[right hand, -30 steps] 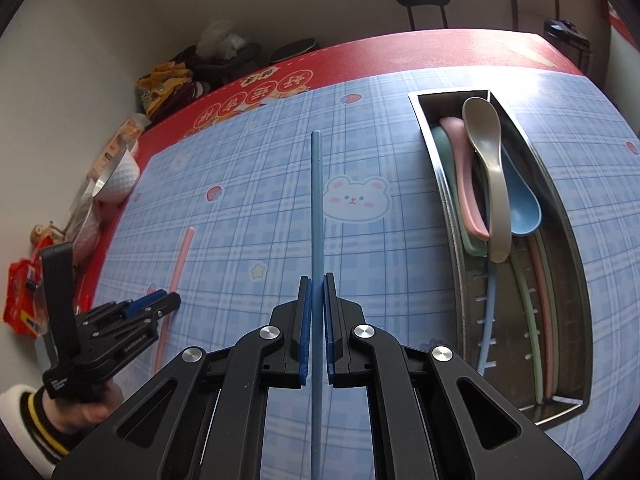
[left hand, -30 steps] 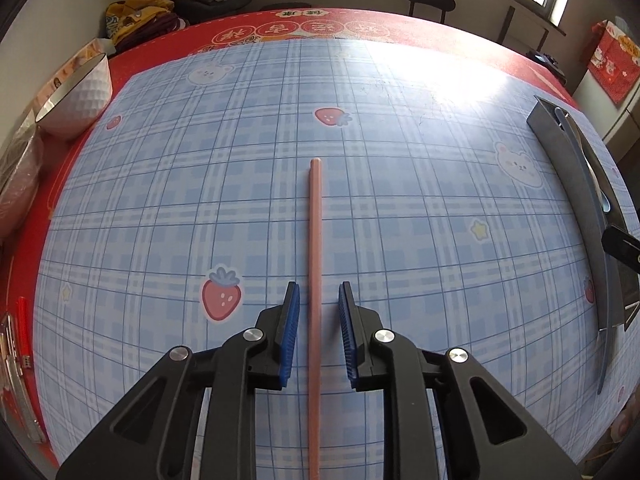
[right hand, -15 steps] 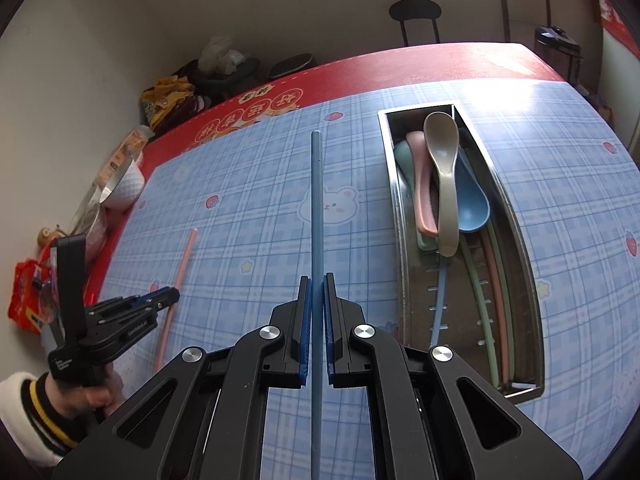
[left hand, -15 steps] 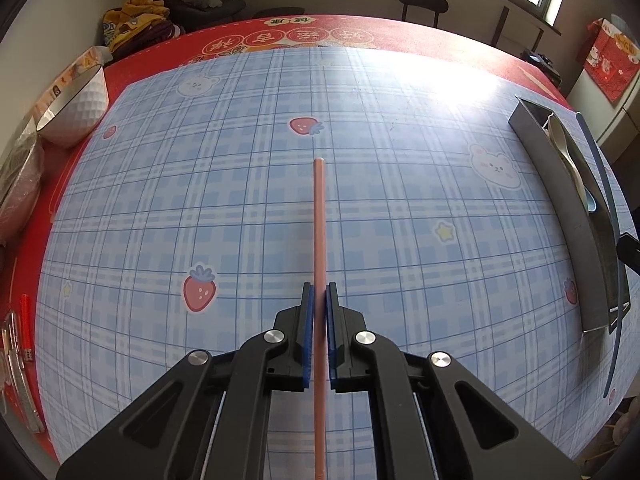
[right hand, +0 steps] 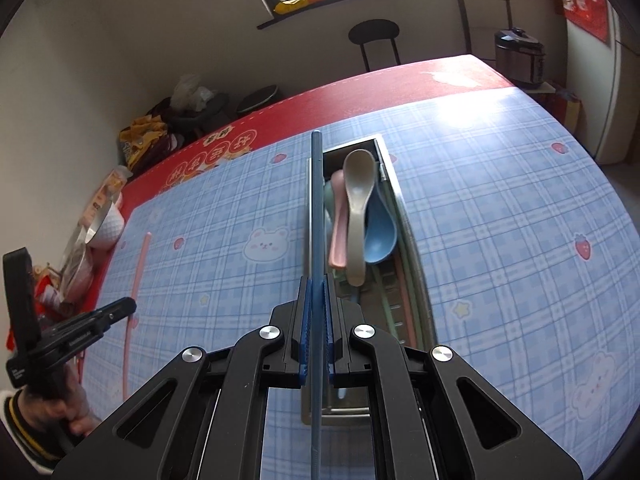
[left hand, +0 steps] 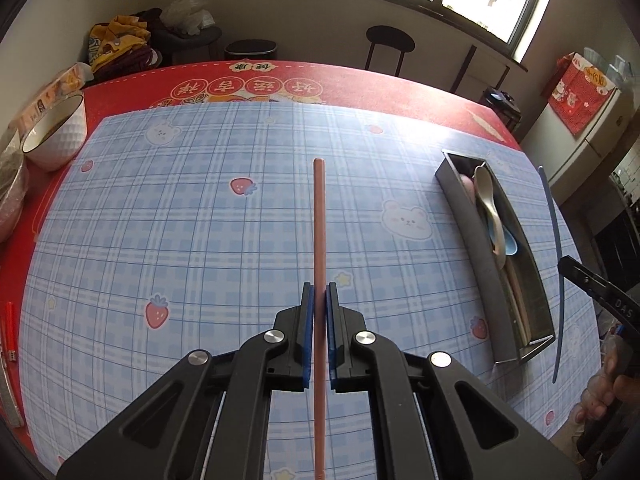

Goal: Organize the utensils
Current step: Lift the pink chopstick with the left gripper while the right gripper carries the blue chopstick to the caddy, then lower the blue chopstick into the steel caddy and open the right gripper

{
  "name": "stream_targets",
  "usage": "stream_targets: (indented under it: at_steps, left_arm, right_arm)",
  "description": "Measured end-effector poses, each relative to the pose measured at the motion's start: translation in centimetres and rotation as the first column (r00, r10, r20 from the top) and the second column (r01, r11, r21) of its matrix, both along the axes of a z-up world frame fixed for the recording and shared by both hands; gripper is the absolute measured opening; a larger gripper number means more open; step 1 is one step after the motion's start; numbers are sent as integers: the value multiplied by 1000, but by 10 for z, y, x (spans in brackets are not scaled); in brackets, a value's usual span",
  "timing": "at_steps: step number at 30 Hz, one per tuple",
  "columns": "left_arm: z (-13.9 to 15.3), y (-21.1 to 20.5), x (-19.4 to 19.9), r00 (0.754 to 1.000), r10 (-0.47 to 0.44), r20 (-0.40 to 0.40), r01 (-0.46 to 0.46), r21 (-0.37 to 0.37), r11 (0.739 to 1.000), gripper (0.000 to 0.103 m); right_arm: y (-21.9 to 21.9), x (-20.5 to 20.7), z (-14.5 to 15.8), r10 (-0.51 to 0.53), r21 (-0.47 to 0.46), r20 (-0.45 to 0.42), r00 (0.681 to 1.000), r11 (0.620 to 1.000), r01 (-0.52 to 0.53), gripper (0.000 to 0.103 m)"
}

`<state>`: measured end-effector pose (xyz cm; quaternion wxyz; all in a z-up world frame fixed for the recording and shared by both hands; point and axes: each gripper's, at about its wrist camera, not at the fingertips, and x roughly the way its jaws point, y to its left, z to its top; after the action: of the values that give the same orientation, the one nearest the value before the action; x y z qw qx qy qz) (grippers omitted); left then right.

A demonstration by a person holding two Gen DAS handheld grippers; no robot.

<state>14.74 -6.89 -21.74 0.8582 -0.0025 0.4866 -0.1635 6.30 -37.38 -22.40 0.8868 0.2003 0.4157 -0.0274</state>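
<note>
My left gripper is shut on a pink chopstick and holds it lifted above the blue checked mat, pointing forward. My right gripper is shut on a blue chopstick and holds it above the left edge of the long metal tray. The tray holds a beige spoon, a pink spoon, a blue spoon and some chopsticks. In the left wrist view the tray lies at the right, with the blue chopstick above its far side.
A white bowl stands at the mat's far left on the red tablecloth. Packets and bags lie along the left edge. A red pen lies at the near left. A stool stands behind the table.
My left gripper closed on the pink chopstick and lifted it off the mat. My right gripper carried the blue chopstick rightward to above the tray's left edge.
</note>
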Motion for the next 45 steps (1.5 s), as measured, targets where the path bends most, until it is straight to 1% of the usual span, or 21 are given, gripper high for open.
stream_targets:
  at_steps: [3, 6, 9, 11, 19, 20, 28, 34, 43, 45]
  left_arm:
    - [7, -3, 0, 1000, 3, -11, -4, -43, 999, 6]
    - [9, -4, 0, 1000, 5, -20, -7, -69, 998, 6]
    - [6, -4, -1, 1000, 5, -29, -7, -71, 997, 6]
    - [4, -1, -1, 999, 11, -37, -14, -71, 997, 6]
    - [-2, 12, -1, 998, 44, -50, -48, -73, 996, 6]
    - [-2, 14, -1, 998, 47, -52, -50, -74, 996, 6]
    - [-5, 9, 1, 997, 37, -62, -41, -78, 996, 6]
    - [-7, 5, 1, 997, 26, -69, -32, -83, 996, 6]
    - [-3, -6, 1, 997, 0, -71, -7, -103, 995, 6]
    - [-1, -11, 1, 997, -10, -74, 1, -111, 994, 6]
  right_arm:
    - [-17, 15, -1, -3, -65, -10, 1000, 998, 3, 6]
    - [-25, 33, -5, 8, -97, -29, 1000, 995, -10, 6]
    - [-24, 48, -15, 31, -137, -60, 998, 990, -39, 6]
    - [-23, 55, -22, 31, -145, -80, 996, 988, -42, 6]
    - [-19, 67, -42, 41, -193, -154, 987, 979, -71, 6]
    - [-19, 67, -42, 39, -198, -152, 988, 978, -69, 6]
    - [-20, 69, -41, 22, -193, -171, 985, 980, -55, 6]
    - [-23, 62, -36, 3, -166, -157, 988, 986, -29, 7]
    - [-24, 37, -17, -25, -103, -107, 994, 995, 14, 8]
    - [-25, 28, -14, -30, -92, -101, 994, 996, 21, 11]
